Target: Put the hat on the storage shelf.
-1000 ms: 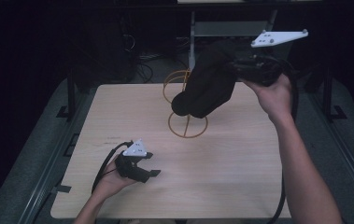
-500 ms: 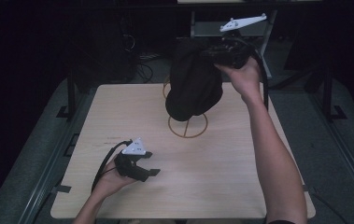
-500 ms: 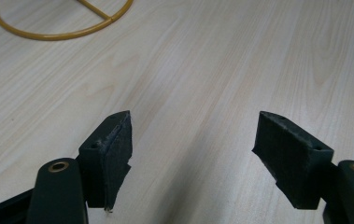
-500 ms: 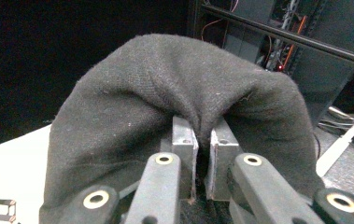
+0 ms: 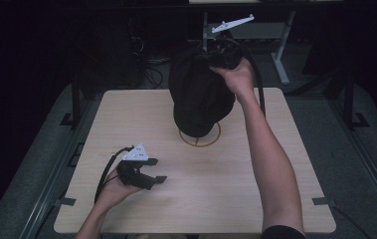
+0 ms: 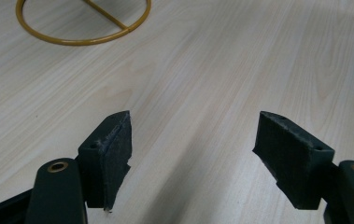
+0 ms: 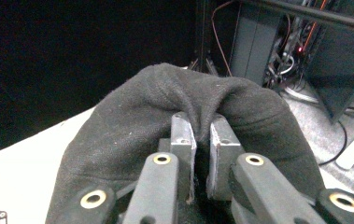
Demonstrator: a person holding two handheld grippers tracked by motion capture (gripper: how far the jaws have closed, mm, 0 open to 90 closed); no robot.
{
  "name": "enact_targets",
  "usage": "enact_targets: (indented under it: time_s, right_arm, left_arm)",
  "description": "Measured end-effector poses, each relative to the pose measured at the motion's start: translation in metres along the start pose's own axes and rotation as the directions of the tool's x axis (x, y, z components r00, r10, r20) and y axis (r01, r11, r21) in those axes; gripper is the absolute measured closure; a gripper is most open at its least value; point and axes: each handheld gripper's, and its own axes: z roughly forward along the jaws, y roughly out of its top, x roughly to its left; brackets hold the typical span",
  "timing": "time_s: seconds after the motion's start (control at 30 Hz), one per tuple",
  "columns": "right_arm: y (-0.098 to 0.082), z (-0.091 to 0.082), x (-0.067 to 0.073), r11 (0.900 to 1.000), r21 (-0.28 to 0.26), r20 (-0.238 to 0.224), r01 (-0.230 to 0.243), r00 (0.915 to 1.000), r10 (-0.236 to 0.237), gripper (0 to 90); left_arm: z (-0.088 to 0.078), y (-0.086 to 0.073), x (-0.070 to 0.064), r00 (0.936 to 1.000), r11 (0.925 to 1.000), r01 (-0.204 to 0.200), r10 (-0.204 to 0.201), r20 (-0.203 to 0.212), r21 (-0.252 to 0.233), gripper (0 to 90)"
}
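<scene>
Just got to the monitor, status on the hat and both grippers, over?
Right gripper shut on black hat, held over gold wire stand. Left gripper open, low over table. Nothing in the way.

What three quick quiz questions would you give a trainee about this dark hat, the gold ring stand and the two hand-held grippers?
1. True or false: the left gripper holds the black hat.
2. Which thing does the right gripper pinch? A) the gold wire stand B) the black hat C) a cable
3. Fill in: the left gripper sits low over the wooden ____, its jaws spread apart.

Key
1. False: its jaws are open with nothing between them.
2. B: its pads clamp a fold of the hat's fabric, and the hat hangs above the stand's ring base.
3. table
</scene>
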Motion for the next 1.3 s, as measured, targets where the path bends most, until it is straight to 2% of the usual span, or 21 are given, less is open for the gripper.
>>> enact_targets:
  time_s: [0.13,0.2,0.3,0.33,0.37,0.4,0.43,0.5,0.57,0.6,0.63,0.83,0.93,1.17,1.3]
  right_arm:
    - [0.002,0.019,-0.002,0.999,0.048,0.001,-0.017,0.9999,0.017,80.7]
    - [0.002,0.027,-0.001,0.997,0.078,0.017,-0.009,0.9998,0.008,80.2]
    - [0.001,0.035,0.000,0.995,0.095,0.022,-0.012,0.9997,0.010,77.8]
    - [0.000,0.042,0.000,0.994,0.102,0.027,-0.031,0.9992,0.028,71.9]
    - [0.000,0.042,0.000,0.994,0.102,0.027,-0.031,0.9992,0.028,71.9]
    - [-0.002,0.050,0.000,0.989,0.143,0.024,-0.036,0.9992,0.033,69.4]
    - [-0.002,0.050,0.000,0.989,0.143,0.024,-0.036,0.9992,0.033,69.4]
    - [-0.005,0.057,0.001,0.985,0.173,0.037,-0.026,0.9991,0.019,63.2]
    - [-0.005,0.058,0.001,0.985,0.171,0.038,-0.024,0.9991,0.018,62.1]
    - [-0.005,0.058,0.002,0.985,0.173,0.037,-0.024,0.9991,0.018,60.8]
    - [-0.005,0.058,0.001,0.984,0.172,0.024,-0.037,0.9992,0.033,55.3]
    - [-0.006,0.047,-0.003,0.986,0.154,0.011,-0.060,0.9982,0.059,46.1]
    - [-0.009,0.039,-0.004,0.990,0.128,0.016,-0.049,0.9987,0.048,44.4]
    - [-0.018,0.014,-0.008,0.993,0.083,0.006,-0.081,0.9967,0.081,38.1]
    - [-0.020,0.007,-0.010,0.993,0.070,0.010,-0.091,0.9959,0.090,36.4]
  left_arm:
    - [0.001,0.001,-0.003,0.9998,1.0000,0.001,-0.001,0.019,-0.007,26.9]
    - [0.001,0.001,-0.003,0.9997,1.0000,0.003,-0.002,0.023,-0.007,26.9]
    - [0.001,0.001,-0.002,0.9997,1.0000,0.000,0.000,0.024,-0.007,26.9]
    - [0.000,0.000,-0.001,0.9996,0.9999,0.006,-0.006,0.026,-0.016,26.9]
    - [0.000,0.000,-0.001,0.9996,0.9999,0.006,-0.006,0.026,-0.016,26.8]
    - [-0.001,0.000,-0.001,0.9997,0.9999,0.005,-0.005,0.024,-0.014,26.8]
    - [-0.001,0.000,-0.001,0.9997,0.9999,0.005,-0.005,0.024,-0.014,26.9]
    - [-0.001,-0.001,0.000,0.9997,0.9999,0.006,-0.006,0.023,-0.015,26.8]
    - [0.000,-0.003,0.000,0.9997,0.9999,0.006,-0.006,0.024,-0.014,26.8]
    - [0.000,-0.003,0.000,0.9996,0.9998,0.013,-0.012,0.025,-0.012,26.8]
    - [0.001,-0.003,0.000,0.9996,0.9998,0.014,-0.014,0.026,-0.012,26.8]
    - [-0.001,-0.003,0.000,0.9997,0.9996,0.011,-0.011,0.021,-0.024,26.5]
    - [-0.001,-0.003,0.001,0.9999,0.9996,0.009,-0.009,0.015,-0.026,25.7]
    - [-0.001,-0.003,0.000,0.9999,0.9991,0.008,-0.008,-0.006,-0.041,24.4]
    - [-0.001,-0.004,0.000,0.9999,0.9994,0.004,-0.005,-0.010,-0.034,24.3]
